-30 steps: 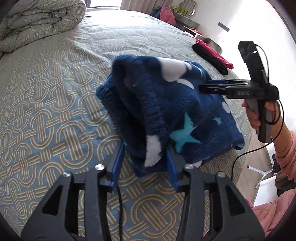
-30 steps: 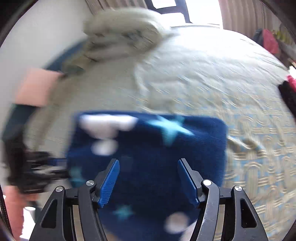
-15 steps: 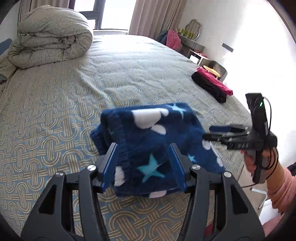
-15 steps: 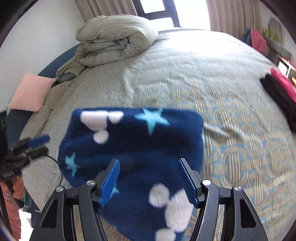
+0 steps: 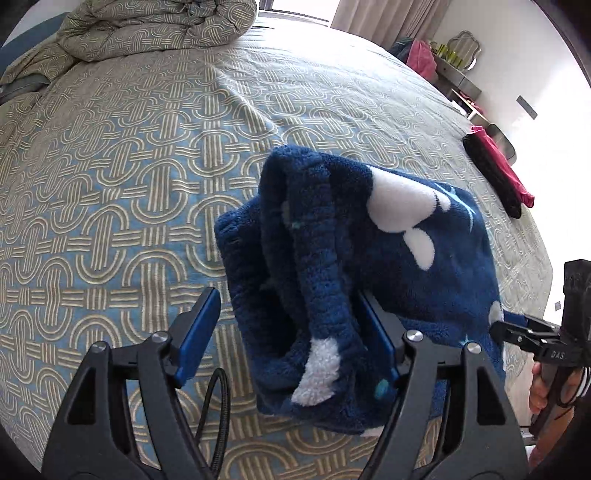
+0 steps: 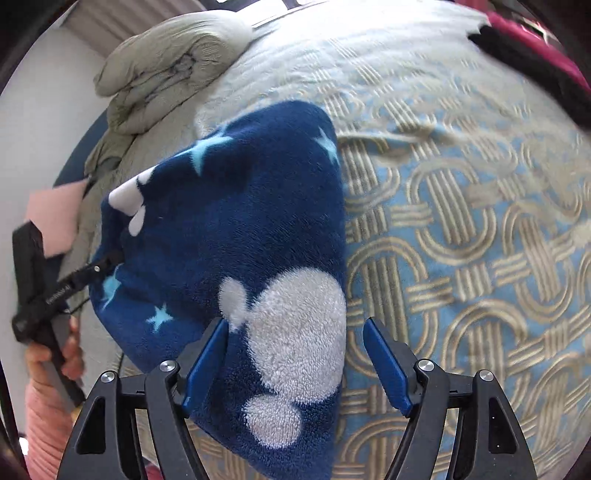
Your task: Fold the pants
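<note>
One pair of navy fleece pants [image 5: 369, 258], printed with white mouse-head shapes and pale blue stars, lies folded into a thick bundle on the bed [image 5: 129, 184], near its front edge. There are two tongs. The left tongs [image 5: 291, 332] stand wide open; the waistband end of the bundle sits between the blue pads, pressed against the right-hand pad [image 5: 380, 347] and clear of the left-hand one. The right tongs [image 6: 295, 354] are also spread wide, with the pants' edge lying in the gap, touching the left-hand pad [image 6: 207, 354] and apart from the other. Neither pair is clamped on the cloth. One rolled-up duvet [image 5: 155, 26] lies at the head of the bed, one pink pillow [image 6: 55, 218] beside it, and one black-and-pink pile of clothes [image 5: 498, 173] rests at the far right edge.
</note>
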`<move>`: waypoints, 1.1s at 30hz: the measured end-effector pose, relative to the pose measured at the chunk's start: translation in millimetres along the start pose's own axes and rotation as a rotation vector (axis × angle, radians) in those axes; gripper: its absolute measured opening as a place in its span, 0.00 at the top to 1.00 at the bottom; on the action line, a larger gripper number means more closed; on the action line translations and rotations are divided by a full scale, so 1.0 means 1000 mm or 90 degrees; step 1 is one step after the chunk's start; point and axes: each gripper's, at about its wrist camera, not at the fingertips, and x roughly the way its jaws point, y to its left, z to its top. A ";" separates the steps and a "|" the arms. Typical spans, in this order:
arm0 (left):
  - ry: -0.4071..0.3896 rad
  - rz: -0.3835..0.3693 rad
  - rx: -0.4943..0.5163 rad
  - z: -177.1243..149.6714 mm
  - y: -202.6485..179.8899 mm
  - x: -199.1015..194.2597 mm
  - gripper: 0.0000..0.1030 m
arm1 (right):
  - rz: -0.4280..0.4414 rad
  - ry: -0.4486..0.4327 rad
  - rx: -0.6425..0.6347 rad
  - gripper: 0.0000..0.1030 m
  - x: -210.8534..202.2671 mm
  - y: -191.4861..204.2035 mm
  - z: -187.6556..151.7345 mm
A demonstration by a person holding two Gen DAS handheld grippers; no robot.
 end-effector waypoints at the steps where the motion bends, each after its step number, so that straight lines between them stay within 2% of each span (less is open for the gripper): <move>1: 0.007 -0.005 -0.001 0.000 0.000 0.002 0.25 | 0.000 -0.003 -0.006 0.26 -0.001 0.001 0.002; 5: 0.032 0.001 -0.002 -0.005 0.008 0.019 0.05 | -0.009 -0.009 0.010 0.26 0.001 0.001 0.010; 7: 0.043 -0.018 -0.018 -0.004 0.013 0.029 0.01 | -0.006 -0.008 0.016 0.26 0.007 -0.002 0.010; 11: 0.072 -0.084 -0.066 -0.002 0.022 0.043 0.01 | -0.013 -0.006 0.007 0.26 0.012 -0.001 0.011; 18: 0.072 -0.101 -0.043 -0.001 0.008 0.056 0.00 | 0.004 0.007 0.009 0.26 0.027 0.003 0.025; 26: 0.116 -0.193 -0.074 0.007 0.012 0.080 0.00 | 0.101 0.032 0.066 0.20 0.049 -0.009 0.042; 33: 0.110 -0.220 -0.060 0.006 0.016 0.078 0.00 | 0.152 0.053 0.083 0.17 0.066 -0.015 0.056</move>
